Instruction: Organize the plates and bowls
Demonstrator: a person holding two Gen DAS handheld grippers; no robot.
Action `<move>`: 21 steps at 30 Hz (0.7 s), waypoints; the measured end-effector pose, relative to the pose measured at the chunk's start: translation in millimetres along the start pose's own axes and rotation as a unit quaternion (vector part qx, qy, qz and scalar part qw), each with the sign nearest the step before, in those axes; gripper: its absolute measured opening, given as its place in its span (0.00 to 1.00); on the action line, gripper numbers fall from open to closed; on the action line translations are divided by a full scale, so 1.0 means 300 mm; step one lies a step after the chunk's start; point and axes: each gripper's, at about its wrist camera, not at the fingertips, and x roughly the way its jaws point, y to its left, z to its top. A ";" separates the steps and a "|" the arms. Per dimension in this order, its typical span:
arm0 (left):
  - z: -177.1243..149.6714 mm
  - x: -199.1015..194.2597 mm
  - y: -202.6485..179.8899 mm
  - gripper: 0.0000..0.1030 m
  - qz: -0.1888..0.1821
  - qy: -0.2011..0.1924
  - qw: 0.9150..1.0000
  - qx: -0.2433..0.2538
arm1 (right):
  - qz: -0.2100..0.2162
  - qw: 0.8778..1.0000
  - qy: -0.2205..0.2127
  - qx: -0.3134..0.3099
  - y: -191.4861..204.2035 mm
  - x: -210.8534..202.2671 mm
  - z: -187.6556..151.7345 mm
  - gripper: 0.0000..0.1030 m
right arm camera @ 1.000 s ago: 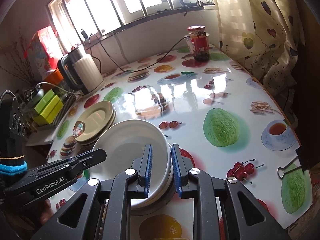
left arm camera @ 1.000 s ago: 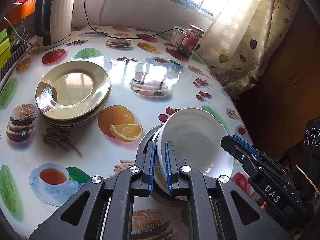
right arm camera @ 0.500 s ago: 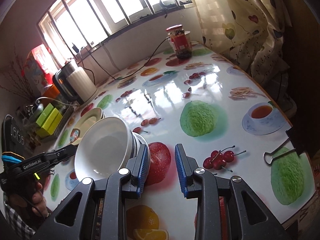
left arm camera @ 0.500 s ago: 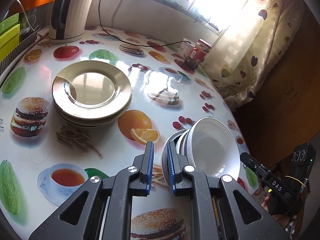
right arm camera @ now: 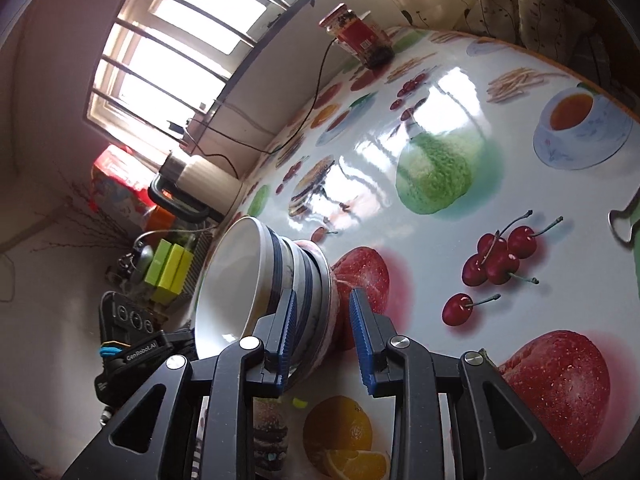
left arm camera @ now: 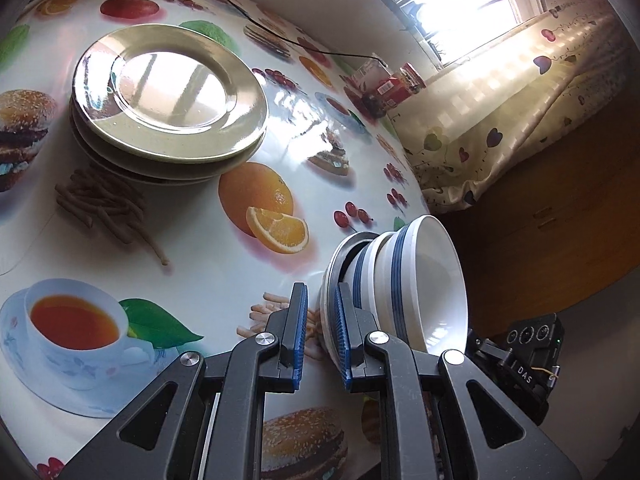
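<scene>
A stack of nested white bowls with blue bands (left arm camera: 424, 280) (right arm camera: 236, 280) rests on a grey dish on the fruit-print table (left arm camera: 208, 240), near its front edge. My left gripper (left arm camera: 320, 289) is open by a narrow gap. Its right finger lies against the stack's left side, and the bottom dish's rim is just inside the gap, not pinched. My right gripper (right arm camera: 322, 294) is open wider. Its left finger overlaps the stack's right side, with dish rim and table showing between the pads. A pile of green plates (left arm camera: 168, 92) sits at the far left.
A cream kettle (right arm camera: 200, 176) with a black cord stands by the window wall. A red-lidded jar (right arm camera: 356, 36) (left arm camera: 404, 84) is at the back. Green boxes (right arm camera: 168, 272) sit in a rack at the left. A curtain (left arm camera: 500, 112) hangs past the table's right edge.
A second ago both grippers pinched the bowl stack's rim. Both have let go and opened a little, sunk lower and rolled, with the fingers now beside the stack.
</scene>
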 end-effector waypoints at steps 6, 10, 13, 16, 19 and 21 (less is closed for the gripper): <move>-0.001 0.027 0.038 0.13 -0.035 0.008 0.999 -0.031 | 0.024 0.999 0.012 0.043 -0.059 0.017 -0.012 0.27; 0.000 0.033 0.046 0.14 -0.045 0.012 0.998 -0.038 | 0.046 0.997 0.014 0.064 -0.086 0.023 -0.014 0.26; 0.001 0.039 0.050 0.13 -0.052 0.013 0.998 -0.043 | 0.053 0.995 0.019 0.086 -0.115 0.032 -0.023 0.23; 0.002 0.042 0.055 0.13 -0.058 0.013 0.997 -0.048 | 0.067 0.994 0.022 0.086 -0.113 0.032 -0.025 0.16; 0.001 0.038 0.064 0.13 -0.057 0.012 0.997 -0.045 | 0.081 0.993 0.023 0.084 -0.107 0.031 -0.022 0.10; 0.001 0.037 0.071 0.11 -0.063 0.010 0.997 -0.049 | 0.094 0.991 0.025 0.096 -0.115 0.034 -0.023 0.08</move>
